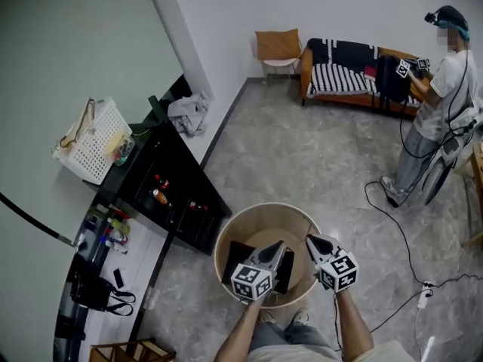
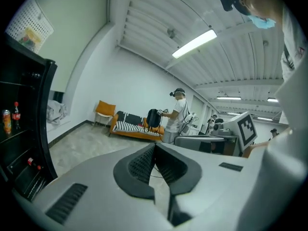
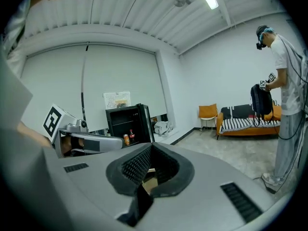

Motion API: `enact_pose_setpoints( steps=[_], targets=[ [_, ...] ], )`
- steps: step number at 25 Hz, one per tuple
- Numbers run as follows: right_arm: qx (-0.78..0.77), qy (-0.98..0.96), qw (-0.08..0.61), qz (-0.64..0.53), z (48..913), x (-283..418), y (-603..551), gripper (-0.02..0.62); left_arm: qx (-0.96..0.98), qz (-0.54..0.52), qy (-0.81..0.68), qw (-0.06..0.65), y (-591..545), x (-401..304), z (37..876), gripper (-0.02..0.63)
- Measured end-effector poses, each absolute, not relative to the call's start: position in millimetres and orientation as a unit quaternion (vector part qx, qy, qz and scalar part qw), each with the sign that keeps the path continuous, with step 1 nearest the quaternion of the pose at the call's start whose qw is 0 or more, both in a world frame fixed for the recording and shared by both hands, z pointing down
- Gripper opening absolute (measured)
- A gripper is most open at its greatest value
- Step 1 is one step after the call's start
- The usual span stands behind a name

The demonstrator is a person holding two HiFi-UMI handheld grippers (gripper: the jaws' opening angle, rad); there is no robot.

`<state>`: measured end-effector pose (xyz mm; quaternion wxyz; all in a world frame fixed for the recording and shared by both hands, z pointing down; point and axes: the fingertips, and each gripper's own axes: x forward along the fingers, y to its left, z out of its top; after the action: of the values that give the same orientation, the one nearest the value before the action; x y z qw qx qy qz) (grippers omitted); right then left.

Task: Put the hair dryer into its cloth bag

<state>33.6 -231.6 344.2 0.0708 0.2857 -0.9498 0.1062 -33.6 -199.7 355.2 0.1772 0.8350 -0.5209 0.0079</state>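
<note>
Grippers: two, one per hand, both held over one round wooden table in the head view; one marker cube on each, two in all.

Left gripper: in its own view the two dark pads meet at the tip; closed, nothing between them.

Right gripper: in its own view the pads likewise meet; closed, empty. The two grippers are side by side, near each other but apart.

Task item: one black item lies on the table top, partly hidden under the left gripper; cannot tell whether it is the cloth bag, the hair dryer, or one inside the other. Neither gripper touches it.

Surroundings, counted:
- one black cabinet, door open, left of the table; the left gripper view shows two drinks on one of its shelves, one can and one dark bottle;
- one white basket on top of the cabinet;
- one grey cloth heap by the wall;
- one orange chair and one striped sofa, side by side at the far wall;
- one second person standing at the sofa's end, one black backpack in front of them;
- black cable trailing across the floor;
- one black handbag on the white surface at lower left.
</note>
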Motion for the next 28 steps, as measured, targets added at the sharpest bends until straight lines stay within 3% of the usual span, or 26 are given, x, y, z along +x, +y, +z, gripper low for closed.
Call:
enact_pose_setpoints(
  steps=[15, 28],
  targets=[
    [0.274, -0.954, 0.081, 0.087, 303, 64, -186, 0.028, 0.838, 0.020, -0.529, 0.132, -167, -14, 300, 0.029],
    [0.273, -0.952, 0.088, 0.102, 315, 79, -132, 0.028, 0.840, 0.028, -0.521, 0.146, -128, -7, 301, 0.029]
  ],
)
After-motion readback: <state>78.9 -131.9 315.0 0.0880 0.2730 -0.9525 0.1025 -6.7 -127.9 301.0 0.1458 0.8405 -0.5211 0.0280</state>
